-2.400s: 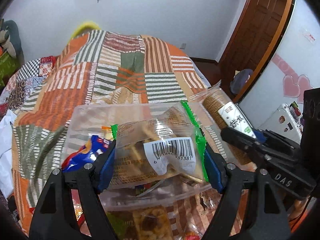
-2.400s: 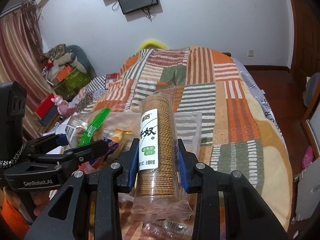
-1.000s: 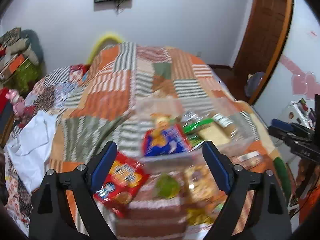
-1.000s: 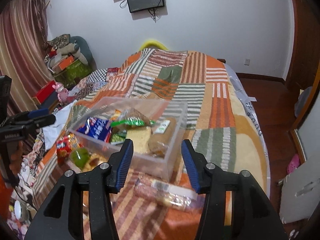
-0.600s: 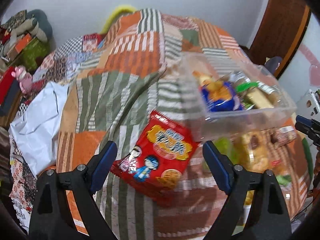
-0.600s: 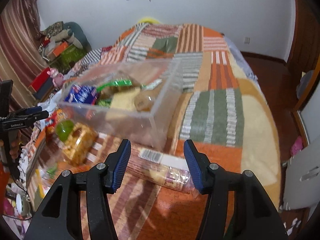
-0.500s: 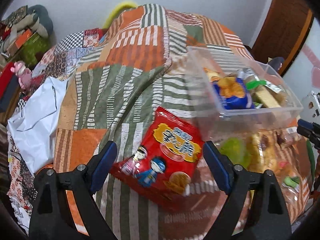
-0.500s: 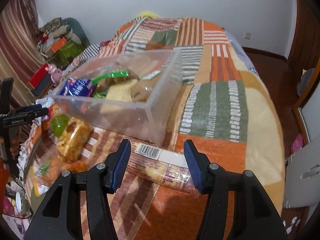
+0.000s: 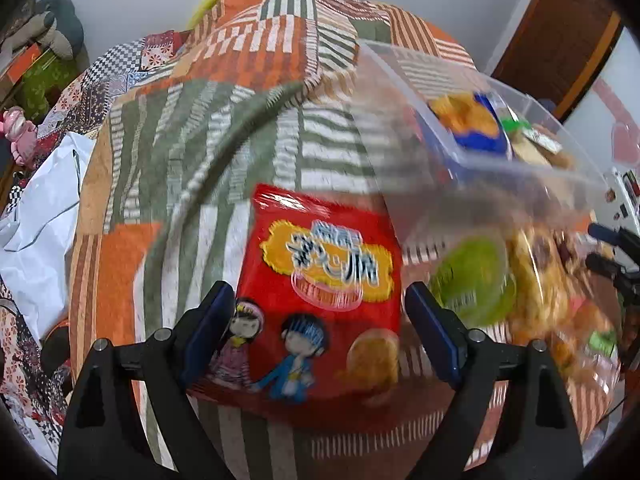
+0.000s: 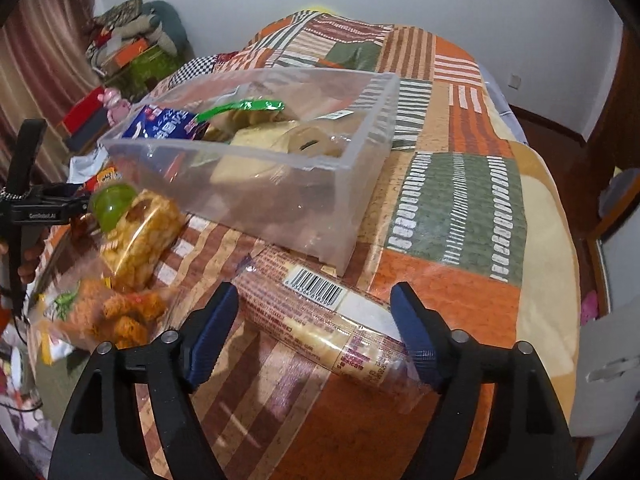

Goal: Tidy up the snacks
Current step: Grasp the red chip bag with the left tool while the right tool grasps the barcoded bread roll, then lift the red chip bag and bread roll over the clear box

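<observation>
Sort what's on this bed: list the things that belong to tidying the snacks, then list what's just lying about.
Belongs to the job:
clear plastic bin
red cartoon snack bag
long clear-wrapped biscuit roll
bag of yellow puffed snacks
bag of orange fried pieces

Just lying about:
white plastic bag
pink toy
patchwork striped blanket

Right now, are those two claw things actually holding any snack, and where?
No. The left gripper straddles the red snack bag; the right gripper straddles the biscuit roll. Both are open.
</observation>
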Tool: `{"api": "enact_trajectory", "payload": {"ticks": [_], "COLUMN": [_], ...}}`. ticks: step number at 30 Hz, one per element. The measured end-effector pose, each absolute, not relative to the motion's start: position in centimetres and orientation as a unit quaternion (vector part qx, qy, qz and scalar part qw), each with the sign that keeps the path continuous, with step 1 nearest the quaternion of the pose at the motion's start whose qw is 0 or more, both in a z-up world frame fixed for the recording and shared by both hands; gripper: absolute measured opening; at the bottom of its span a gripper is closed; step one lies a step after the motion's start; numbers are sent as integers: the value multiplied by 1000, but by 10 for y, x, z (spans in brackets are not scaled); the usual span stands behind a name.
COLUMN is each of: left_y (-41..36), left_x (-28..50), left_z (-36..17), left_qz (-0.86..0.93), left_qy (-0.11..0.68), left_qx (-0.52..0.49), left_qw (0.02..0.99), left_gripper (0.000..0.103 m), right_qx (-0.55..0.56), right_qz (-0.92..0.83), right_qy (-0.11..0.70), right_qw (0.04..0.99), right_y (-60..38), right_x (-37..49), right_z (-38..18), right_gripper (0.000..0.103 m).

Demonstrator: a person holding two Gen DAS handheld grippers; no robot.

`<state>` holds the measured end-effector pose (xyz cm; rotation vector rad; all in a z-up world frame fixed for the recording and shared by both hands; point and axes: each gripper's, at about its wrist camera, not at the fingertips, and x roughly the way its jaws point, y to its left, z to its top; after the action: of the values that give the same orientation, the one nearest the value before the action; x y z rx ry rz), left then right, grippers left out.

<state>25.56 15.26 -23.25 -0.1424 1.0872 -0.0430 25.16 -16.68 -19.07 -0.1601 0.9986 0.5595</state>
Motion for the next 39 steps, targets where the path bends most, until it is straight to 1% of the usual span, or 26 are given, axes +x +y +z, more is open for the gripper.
{"api": "enact_trajectory", "payload": {"ticks": [5, 10, 15, 23, 26, 27, 28, 30, 31, 33, 39], "left_y": [140, 135, 137, 139, 140, 140, 140, 140, 141, 143, 153], "left_x": [236, 226, 233, 247, 249, 247, 245, 242, 240, 236, 218], "left_z": [-236, -235, -236, -242, -244, -244, -243, -242, -241, -239, -229], "left_qz": [-30, -31, -6, 9, 13, 16, 18, 17, 15, 16, 23], "left_qy": [520, 517, 518, 510, 501, 498, 495, 493, 493, 493, 486], "left_qx": [-57, -62, -56, -57, -59, -57, -54, -54, -57, -61, -84], "left_qw": [852, 853, 854, 858, 863, 865, 867, 868, 868, 868, 870], "left_gripper": [88, 88, 88, 88, 86, 80, 78, 72, 70, 67, 67], "right_qx": [-83, -89, -64, -68, -60, -56, -54, -58, -57, -51, -43], "right_qz": [276, 302, 314, 297, 298, 300, 304, 305, 308, 310, 316], "right_qy": [479, 487, 488, 504, 501, 500, 498, 494, 492, 490, 475], "right_qw": [829, 815, 812, 808, 811, 811, 810, 812, 812, 813, 820], "right_y": [-164, -157, -156, -146, -148, -148, -148, -148, -148, -148, -148], "right_x": [242, 231, 236, 250, 249, 248, 245, 240, 236, 231, 215], "right_z": [-190, -188, -185, -210, -208, -207, -206, -204, -202, -201, -192], "right_gripper": [78, 78, 76, 76, 61, 57, 56, 47, 45, 43, 43]}}
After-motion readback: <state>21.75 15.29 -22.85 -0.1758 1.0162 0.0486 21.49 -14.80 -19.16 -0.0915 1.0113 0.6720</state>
